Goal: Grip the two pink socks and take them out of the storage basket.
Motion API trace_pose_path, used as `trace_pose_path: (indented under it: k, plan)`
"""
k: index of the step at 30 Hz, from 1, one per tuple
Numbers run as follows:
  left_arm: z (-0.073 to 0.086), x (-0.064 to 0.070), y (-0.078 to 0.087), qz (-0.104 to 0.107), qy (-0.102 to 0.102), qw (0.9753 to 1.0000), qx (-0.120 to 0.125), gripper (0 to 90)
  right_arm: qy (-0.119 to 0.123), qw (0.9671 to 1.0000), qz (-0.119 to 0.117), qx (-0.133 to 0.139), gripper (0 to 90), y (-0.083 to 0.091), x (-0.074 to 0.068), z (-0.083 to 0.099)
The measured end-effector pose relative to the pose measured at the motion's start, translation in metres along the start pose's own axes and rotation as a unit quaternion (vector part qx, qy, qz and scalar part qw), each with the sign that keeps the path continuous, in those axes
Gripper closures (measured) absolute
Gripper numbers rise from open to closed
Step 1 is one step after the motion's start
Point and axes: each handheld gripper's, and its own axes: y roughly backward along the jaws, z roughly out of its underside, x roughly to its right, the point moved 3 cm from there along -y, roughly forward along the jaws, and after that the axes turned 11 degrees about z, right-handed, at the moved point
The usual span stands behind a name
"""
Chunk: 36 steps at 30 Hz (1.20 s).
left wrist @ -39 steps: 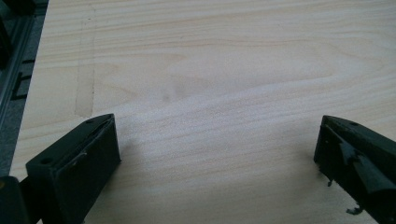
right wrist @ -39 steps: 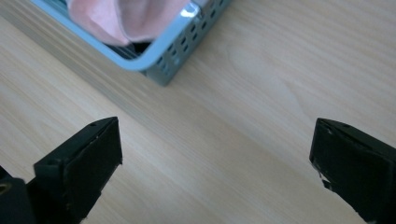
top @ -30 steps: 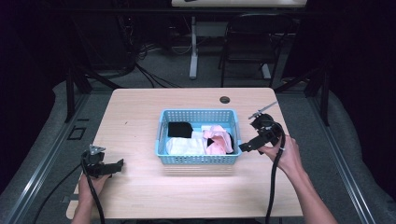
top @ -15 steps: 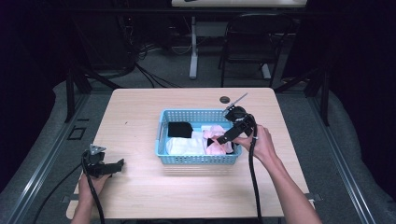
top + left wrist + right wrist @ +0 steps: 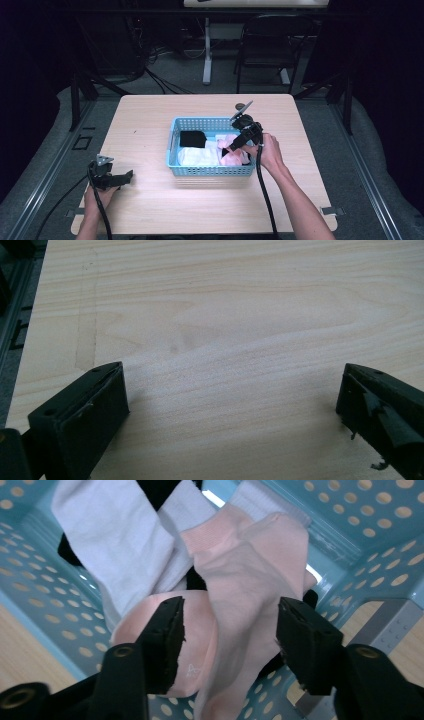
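- Right claw hangs wide open over the blue basket, nothing gripped yet, so the pick is all ahead.
- Pink sock lies right between its jaws, just beyond the tips.
- Past it, white socks sit untouched.
- Left claw rests wide open on the desk, well apart.

The right gripper has moved from beside the basket to over, perhaps touching, the pink sock

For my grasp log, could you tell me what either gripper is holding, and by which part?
Nothing is held: the right gripper stands open astride the pink sock in the basket; the left gripper is open over bare table.
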Motion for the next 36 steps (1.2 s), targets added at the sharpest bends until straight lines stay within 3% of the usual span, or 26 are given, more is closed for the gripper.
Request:
trace_pose_path:
  k: [5,18,36]
  plan:
    - [0.0,0.0,0.0,0.0,0.0,1.0,0.0,0.3,-0.008,0.9999,0.007,-0.008,60.5,-0.005,0.001,-0.001]
    - [0.0,0.0,0.0,0.0,0.0,1.0,0.0,0.2,-0.011,0.9998,0.002,-0.019,79.7,-0.01,0.0,0.003]
    - [0.0,0.0,0.0,0.0,0.0,1.0,0.0,0.1,-0.006,0.9999,-0.002,0.011,84.7,0.019,-0.001,-0.005]
